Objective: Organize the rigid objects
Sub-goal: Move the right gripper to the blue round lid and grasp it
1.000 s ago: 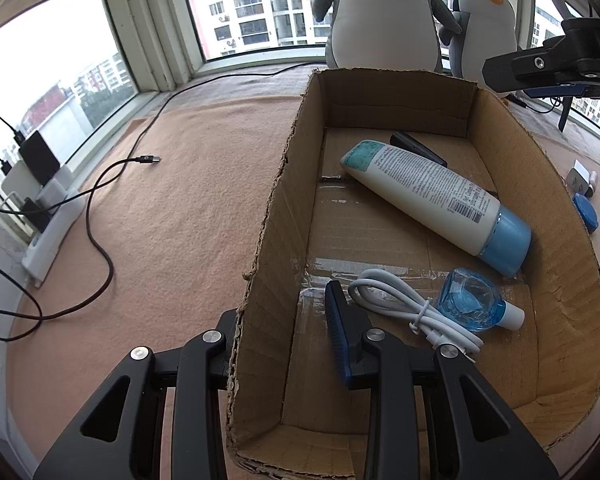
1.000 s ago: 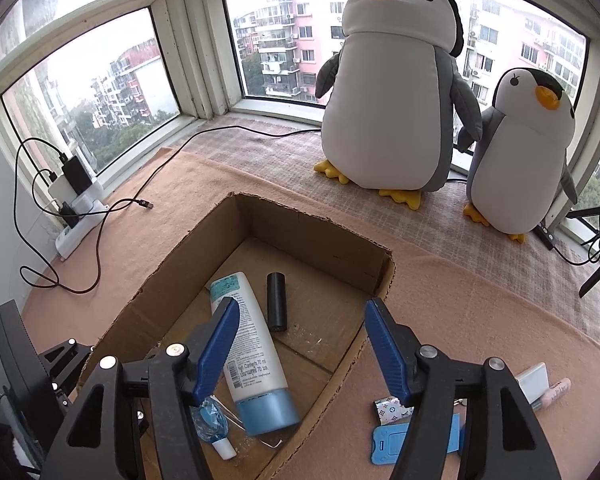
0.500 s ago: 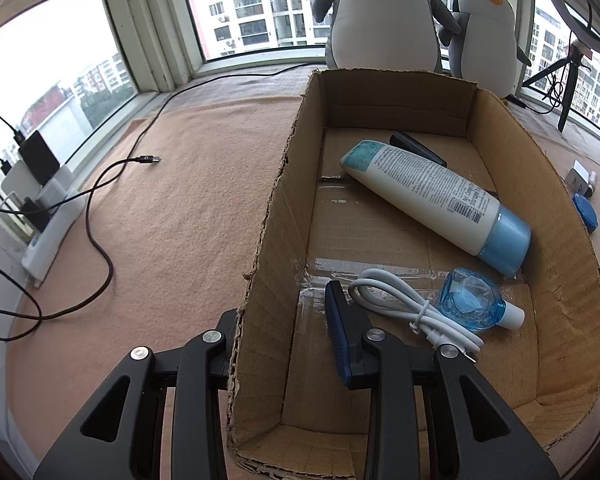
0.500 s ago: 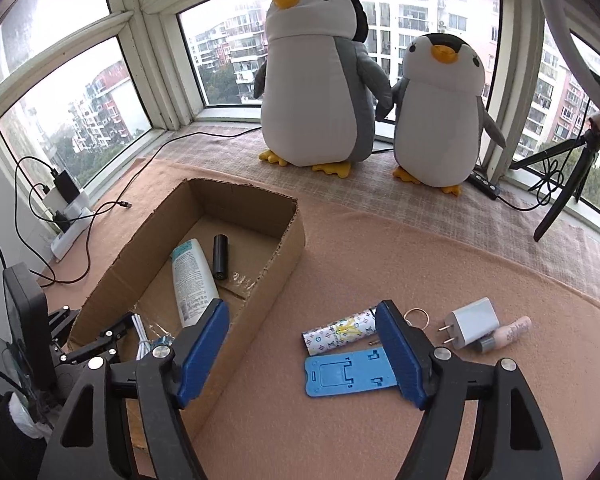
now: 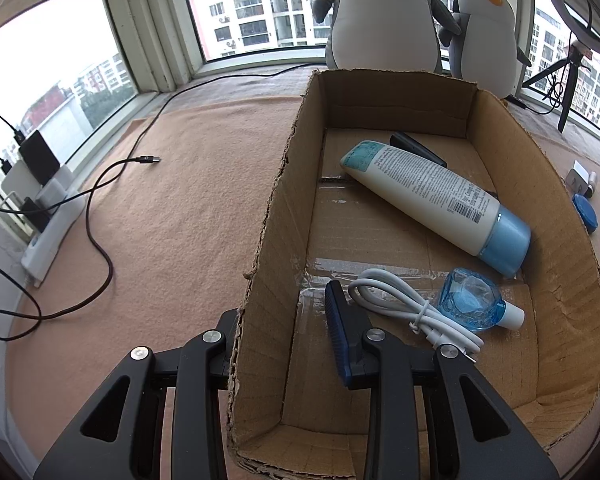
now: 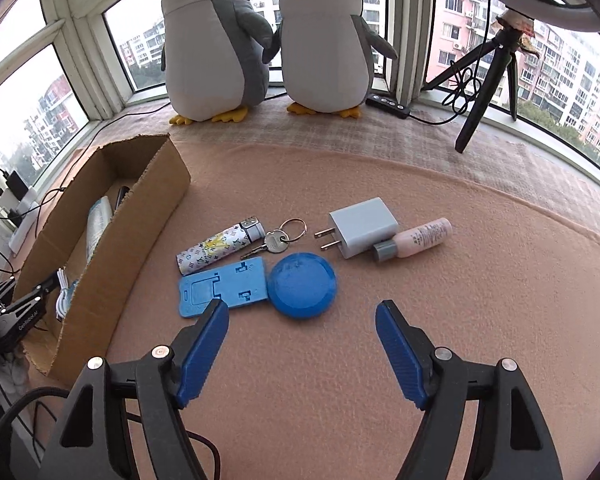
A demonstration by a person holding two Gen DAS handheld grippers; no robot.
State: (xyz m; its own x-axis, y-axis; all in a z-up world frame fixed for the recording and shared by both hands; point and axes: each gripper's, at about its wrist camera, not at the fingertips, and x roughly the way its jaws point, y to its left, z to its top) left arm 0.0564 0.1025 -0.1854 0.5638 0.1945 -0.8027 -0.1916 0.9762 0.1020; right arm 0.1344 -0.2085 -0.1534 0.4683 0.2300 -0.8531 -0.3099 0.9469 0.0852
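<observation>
A cardboard box (image 5: 560,208) (image 6: 112,264) holds a white tube with blue cap (image 5: 432,200), a black cylinder (image 5: 416,148), a coiled white cable (image 5: 404,312) and a small blue bottle (image 5: 476,304). My left gripper (image 5: 284,340) straddles the box's left wall, shut on it. My right gripper (image 6: 300,336) is open and empty above the mat, just before a blue round disc (image 6: 302,284) and a blue phone stand (image 6: 224,286). Beyond lie a patterned lighter (image 6: 220,248), a key with ring (image 6: 278,238), a white charger (image 6: 360,226) and a pink bottle (image 6: 416,238).
Two plush penguins (image 6: 216,40) (image 6: 324,40) stand on the sill at the back. A black tripod (image 6: 488,76) stands at the back right. A black cable (image 5: 100,208) and a power strip (image 5: 48,216) lie left of the box on the tan mat (image 6: 420,300).
My right gripper has swung right, away from the box, and now faces the loose objects on the mat. My left gripper has stayed on the box wall.
</observation>
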